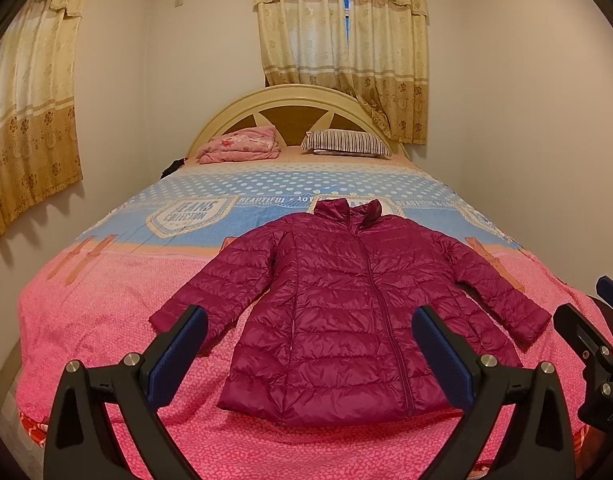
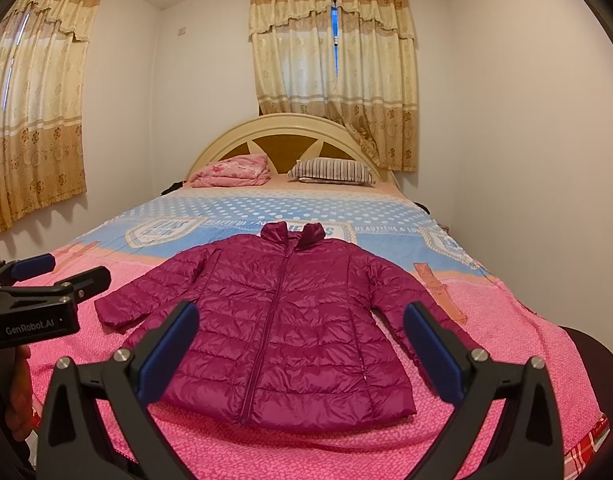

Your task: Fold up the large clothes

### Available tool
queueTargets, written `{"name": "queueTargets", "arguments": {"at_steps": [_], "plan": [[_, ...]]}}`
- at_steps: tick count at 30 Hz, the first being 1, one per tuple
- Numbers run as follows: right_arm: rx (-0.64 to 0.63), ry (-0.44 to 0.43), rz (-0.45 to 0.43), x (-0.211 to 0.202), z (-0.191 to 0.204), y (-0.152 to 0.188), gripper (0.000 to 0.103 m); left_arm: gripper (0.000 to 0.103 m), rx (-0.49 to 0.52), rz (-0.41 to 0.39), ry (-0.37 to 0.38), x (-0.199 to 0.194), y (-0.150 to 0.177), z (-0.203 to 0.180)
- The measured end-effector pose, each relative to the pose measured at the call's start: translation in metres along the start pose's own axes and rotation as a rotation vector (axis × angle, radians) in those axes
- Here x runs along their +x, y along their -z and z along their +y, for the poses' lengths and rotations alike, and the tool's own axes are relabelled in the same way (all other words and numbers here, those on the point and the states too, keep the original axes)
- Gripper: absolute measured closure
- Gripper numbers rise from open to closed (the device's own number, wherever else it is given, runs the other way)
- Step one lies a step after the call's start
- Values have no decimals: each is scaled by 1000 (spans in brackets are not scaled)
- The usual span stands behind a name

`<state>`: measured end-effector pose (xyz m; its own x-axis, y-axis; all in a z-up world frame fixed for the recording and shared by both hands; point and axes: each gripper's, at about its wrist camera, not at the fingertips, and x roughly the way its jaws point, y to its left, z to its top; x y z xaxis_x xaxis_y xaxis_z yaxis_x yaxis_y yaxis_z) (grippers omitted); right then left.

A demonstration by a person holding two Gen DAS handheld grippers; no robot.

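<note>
A magenta quilted puffer jacket point(image 1: 346, 300) lies flat and zipped on the bed, collar toward the headboard, both sleeves spread out to the sides. It also shows in the right wrist view point(image 2: 282, 320). My left gripper point(image 1: 310, 328) is open and empty, held above the foot of the bed before the jacket's hem. My right gripper point(image 2: 302, 324) is open and empty too, at the same distance, a little to the right. The left gripper shows at the left edge of the right wrist view point(image 2: 54, 276), the right gripper at the right edge of the left wrist view point(image 1: 590, 320).
The bed point(image 1: 106, 320) has a pink and blue cover. A folded pink blanket point(image 1: 240, 145) and a striped pillow point(image 1: 346, 143) lie by the cream headboard point(image 1: 298, 98). Walls stand close on both sides, with curtains point(image 1: 342, 40) behind and at left.
</note>
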<state>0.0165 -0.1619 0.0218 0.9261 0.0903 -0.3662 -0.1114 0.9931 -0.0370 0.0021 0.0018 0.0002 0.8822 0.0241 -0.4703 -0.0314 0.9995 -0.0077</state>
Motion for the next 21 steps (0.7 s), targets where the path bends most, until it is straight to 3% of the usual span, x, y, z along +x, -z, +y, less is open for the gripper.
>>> {"name": "queueTargets", "arguments": {"at_steps": [21], "plan": [[1, -5, 5, 0, 1, 2, 0, 1, -11, -7, 1, -2, 1, 1]]}}
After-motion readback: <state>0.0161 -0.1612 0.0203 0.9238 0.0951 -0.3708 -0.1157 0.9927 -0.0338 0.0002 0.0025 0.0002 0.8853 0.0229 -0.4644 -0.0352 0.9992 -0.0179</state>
